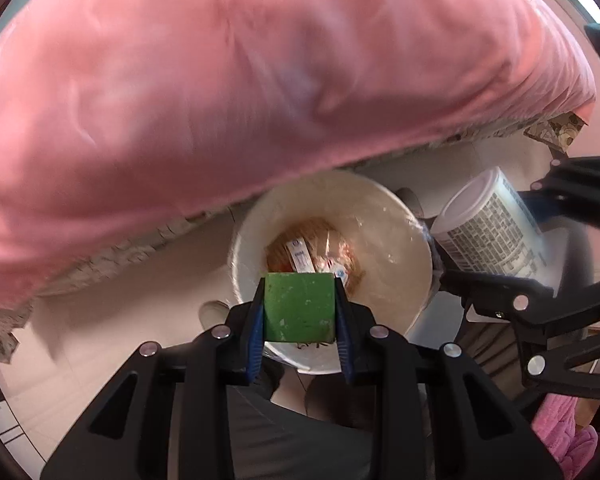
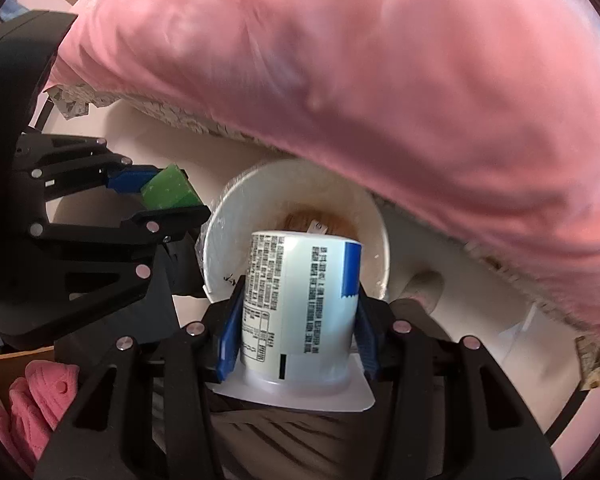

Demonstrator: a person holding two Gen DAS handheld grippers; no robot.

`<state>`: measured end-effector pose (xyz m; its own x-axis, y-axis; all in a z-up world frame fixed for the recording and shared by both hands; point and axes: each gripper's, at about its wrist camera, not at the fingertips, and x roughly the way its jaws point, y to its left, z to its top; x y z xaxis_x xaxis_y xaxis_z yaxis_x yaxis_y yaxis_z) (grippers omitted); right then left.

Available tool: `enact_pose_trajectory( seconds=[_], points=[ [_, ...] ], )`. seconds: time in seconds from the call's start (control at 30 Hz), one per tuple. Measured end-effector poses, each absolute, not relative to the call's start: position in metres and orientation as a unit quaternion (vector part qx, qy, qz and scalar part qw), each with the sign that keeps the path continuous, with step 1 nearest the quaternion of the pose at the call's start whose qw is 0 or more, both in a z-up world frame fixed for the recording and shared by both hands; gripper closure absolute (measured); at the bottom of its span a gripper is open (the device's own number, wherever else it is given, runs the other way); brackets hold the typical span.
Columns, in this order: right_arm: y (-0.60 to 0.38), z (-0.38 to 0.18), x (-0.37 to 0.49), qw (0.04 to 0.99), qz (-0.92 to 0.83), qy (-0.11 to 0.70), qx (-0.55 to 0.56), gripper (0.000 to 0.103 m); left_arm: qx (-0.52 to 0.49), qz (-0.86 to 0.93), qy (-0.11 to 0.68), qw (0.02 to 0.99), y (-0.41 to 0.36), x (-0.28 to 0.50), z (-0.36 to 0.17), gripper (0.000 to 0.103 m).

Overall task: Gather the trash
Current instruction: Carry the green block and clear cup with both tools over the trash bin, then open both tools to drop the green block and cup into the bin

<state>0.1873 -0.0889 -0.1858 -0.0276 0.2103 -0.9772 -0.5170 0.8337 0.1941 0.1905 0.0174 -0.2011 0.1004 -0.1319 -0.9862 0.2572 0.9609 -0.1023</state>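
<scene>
Biggest thing in sight is the pink bedcover [image 1: 228, 92], bulging across the whole upper part of both my views and overhanging the far edge of the bin. The white round bin [image 1: 400, 232] sits on the pale floor [image 1: 112, 288] right beneath my two grippers, and everything else I place from it. Inside the bin, at the bottom, lies a heap of brownish wrappers and small printed packets [image 1: 304, 258]. Over the bin's right side, my right gripper [image 2: 298, 316] is clamped on a white yogurt cup [image 2: 300, 296], blue pads pressed against both flanks; the cup is upside down as I look along the fingers, its wide flanged rim nearest the camera, its base out over the bin's open mouth, small black print and a blue band on its side. Over the bin's near rim, my left gripper [image 1: 300, 312] is squeezed narrow on a green block [image 1: 300, 306], flecked with pale specks, pads tight on either face; the block hangs just above the rim, not in the bin. Below the bin, near my right gripper, something pink and knitted [image 2: 40, 408] shows.
</scene>
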Motion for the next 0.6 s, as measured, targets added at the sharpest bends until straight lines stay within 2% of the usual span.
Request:
enact_pose_trajectory(
  seconds=[0.6],
  points=[
    [-0.100,-0.288,0.173,0.651,0.249,0.714,-0.070,0.054,-0.001,-0.113,0.717,0.688,0.021,0.189,-0.302,0.071]
  ],
)
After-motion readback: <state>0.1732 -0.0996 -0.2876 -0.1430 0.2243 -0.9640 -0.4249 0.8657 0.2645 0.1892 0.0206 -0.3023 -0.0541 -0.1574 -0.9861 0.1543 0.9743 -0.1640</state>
